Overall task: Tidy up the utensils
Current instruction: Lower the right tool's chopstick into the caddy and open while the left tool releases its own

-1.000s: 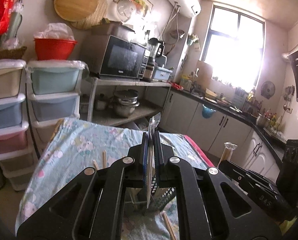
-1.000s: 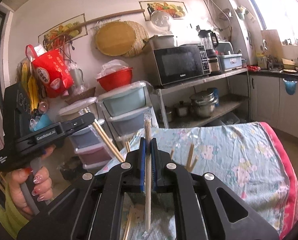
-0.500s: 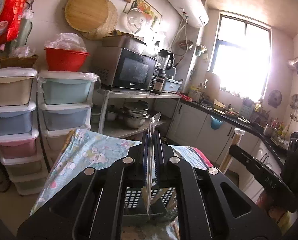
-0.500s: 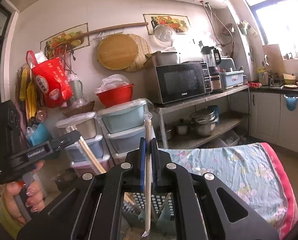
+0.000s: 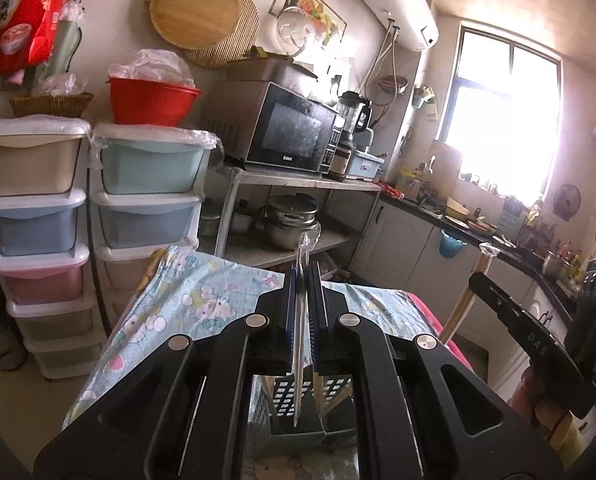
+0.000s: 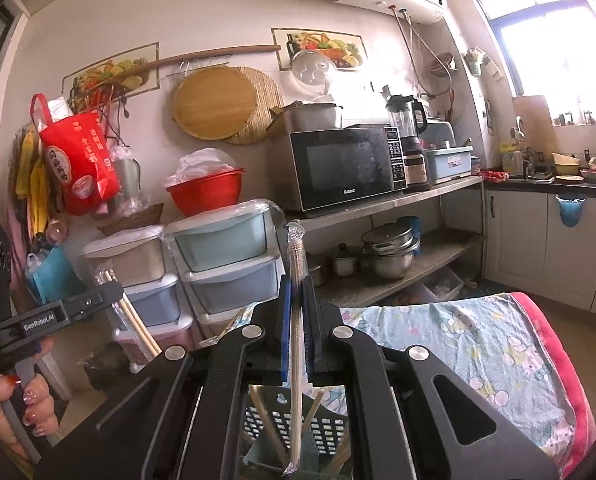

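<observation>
wrapped chopsticks (image 6: 295, 312) | right gripper (image 6: 296, 300) clamped | left gripper (image 5: 302, 292) clamped on its own pair (image 5: 301, 320)

Tablecloth (image 6: 478, 344) pale blue, cartoon print, pink edge; basin (image 6: 205, 194) red; microwave (image 6: 346, 166) black.

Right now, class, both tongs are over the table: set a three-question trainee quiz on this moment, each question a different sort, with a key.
1. True or false: the left tongs are shut on wrapped chopsticks.
2. What sits below the right tongs? A) perforated utensil holder B) frying pan C) kettle
3. Fill in: the red basin rests on stacked plastic ____.

Key: 1 true; 2 A; 3 drawers.
</observation>
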A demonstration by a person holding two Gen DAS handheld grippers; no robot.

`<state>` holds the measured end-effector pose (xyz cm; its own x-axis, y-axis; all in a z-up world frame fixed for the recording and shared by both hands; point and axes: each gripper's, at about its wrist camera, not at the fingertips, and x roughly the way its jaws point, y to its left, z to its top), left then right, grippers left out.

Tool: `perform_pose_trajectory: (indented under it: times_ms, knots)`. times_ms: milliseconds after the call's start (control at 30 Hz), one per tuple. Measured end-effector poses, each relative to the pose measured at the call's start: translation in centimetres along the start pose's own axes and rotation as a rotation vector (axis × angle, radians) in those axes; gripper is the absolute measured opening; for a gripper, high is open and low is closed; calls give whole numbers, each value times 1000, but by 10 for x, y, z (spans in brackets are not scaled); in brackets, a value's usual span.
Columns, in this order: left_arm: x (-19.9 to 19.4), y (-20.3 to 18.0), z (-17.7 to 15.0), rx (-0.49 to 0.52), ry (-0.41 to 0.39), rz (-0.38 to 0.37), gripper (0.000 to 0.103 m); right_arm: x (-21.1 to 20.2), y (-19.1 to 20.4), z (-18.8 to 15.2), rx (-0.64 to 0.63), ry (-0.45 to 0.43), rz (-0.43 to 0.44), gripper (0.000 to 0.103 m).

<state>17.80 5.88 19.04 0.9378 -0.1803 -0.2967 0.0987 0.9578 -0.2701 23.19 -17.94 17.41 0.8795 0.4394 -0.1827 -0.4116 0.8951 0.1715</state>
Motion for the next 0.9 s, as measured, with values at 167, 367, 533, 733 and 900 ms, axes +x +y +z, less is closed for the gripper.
perform_pose_trajectory:
  times_ms: [167,367,533,733,900]
  knots:
    - [13,1,-10,0,26,9,3,7,-4,-9,-7,-11,-20,6]
    - [29,1,-22,-2,64,18,3,17,-11,-22,-2,-5,-42,6]
    - [38,2,-32,-5,94,18,3,24,-13,-30,9,7,-51,6]
    - [47,3,-42,-5,128,19,3,29,-15,-39,14,29,-55,6]
    - [54,4,-49,-4,152,23,3,33,-17,-42,24,48,-58,6]
